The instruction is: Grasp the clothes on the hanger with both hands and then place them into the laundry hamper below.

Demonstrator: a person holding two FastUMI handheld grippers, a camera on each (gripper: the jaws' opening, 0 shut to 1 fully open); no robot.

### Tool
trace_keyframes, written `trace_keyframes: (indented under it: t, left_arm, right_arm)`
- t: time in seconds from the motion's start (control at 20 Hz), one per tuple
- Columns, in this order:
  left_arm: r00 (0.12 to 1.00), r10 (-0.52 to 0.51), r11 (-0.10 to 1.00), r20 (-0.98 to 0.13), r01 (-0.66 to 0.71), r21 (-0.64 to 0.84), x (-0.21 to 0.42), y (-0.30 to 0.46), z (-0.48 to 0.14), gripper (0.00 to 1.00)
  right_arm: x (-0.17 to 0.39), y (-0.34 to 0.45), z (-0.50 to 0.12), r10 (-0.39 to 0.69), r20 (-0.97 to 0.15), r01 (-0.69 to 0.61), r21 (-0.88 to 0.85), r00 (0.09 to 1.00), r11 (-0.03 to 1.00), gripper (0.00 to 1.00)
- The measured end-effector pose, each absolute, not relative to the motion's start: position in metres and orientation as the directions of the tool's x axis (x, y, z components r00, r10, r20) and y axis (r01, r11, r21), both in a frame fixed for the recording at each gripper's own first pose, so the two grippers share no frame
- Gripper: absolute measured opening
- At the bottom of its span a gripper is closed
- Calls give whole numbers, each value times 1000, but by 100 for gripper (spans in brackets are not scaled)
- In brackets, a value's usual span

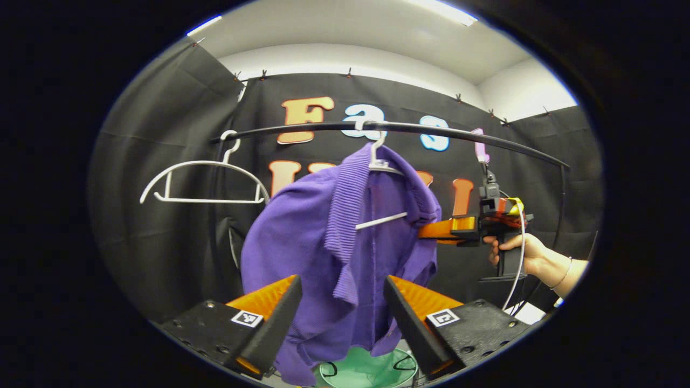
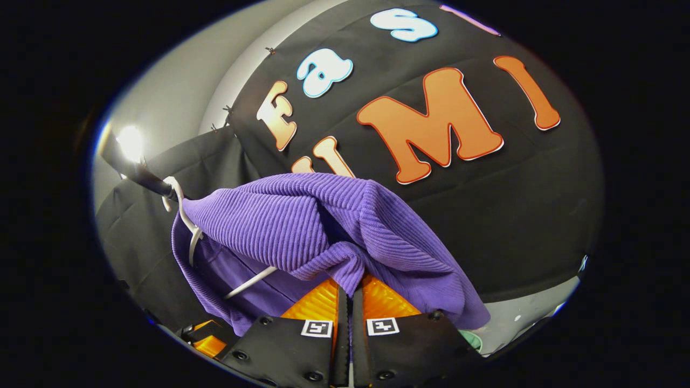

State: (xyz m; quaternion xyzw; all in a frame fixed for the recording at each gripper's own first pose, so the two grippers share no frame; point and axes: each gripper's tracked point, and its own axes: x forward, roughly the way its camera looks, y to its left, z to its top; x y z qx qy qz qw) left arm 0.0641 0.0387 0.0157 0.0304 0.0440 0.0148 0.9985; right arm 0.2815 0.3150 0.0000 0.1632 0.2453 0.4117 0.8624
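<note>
Purple ribbed knit sweater (image 1: 323,242) hangs from a white plastic hanger (image 1: 380,164) hooked on the black curved rail (image 1: 431,131), and I see it partly pulled off, bunched toward one shoulder. My left hand-held gripper (image 1: 342,312) sits spread wide, one finger on each side of the sweater's lower body, neither pressing the cloth. My right hand-held gripper (image 2: 349,296) is clenched on a fold of the sweater's ribbed edge, its fingers nearly meeting with the fabric pinched between them (in the left gripper view it reaches in from the side, at the sweater's far shoulder). A second, bare white hanger (image 1: 202,180) hangs farther along the rail. Below the sweater sits what I take to be the green laundry hamper (image 1: 366,372), though little of its rim is visible.
</note>
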Motion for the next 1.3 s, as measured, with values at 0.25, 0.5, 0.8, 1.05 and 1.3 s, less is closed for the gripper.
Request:
trace_keyframes:
  t: [0.25, 0.5, 0.8, 1.05, 1.3]
  left_arm:
    - [965, 227, 969, -134, -209, 132, 101, 71, -18, 98]
    - [942, 274, 960, -193, -257, 108, 129, 88, -49, 98]
    - [933, 302, 953, -195, -299, 47, 131, 97, -45, 33]
    - [948, 234, 969, -215, -245, -24, 115, 103, -15, 0]
    - [973, 201, 976, -109, -209, -64, 82, 128, 63, 0]
  right_arm:
    - [280, 307, 8, 795, -268, -623, 505, 544, 597, 10]
    - [288, 300, 25, 807, -224, -615, 546, 547, 569, 10]
    - [299, 291, 40, 820, -175, -613, 584, 545, 532, 10]
    - [310, 282, 60, 825, -138, -604, 617, 548, 505, 10]
    - [320, 284, 87, 833, -98, -600, 649, 544, 468, 10]
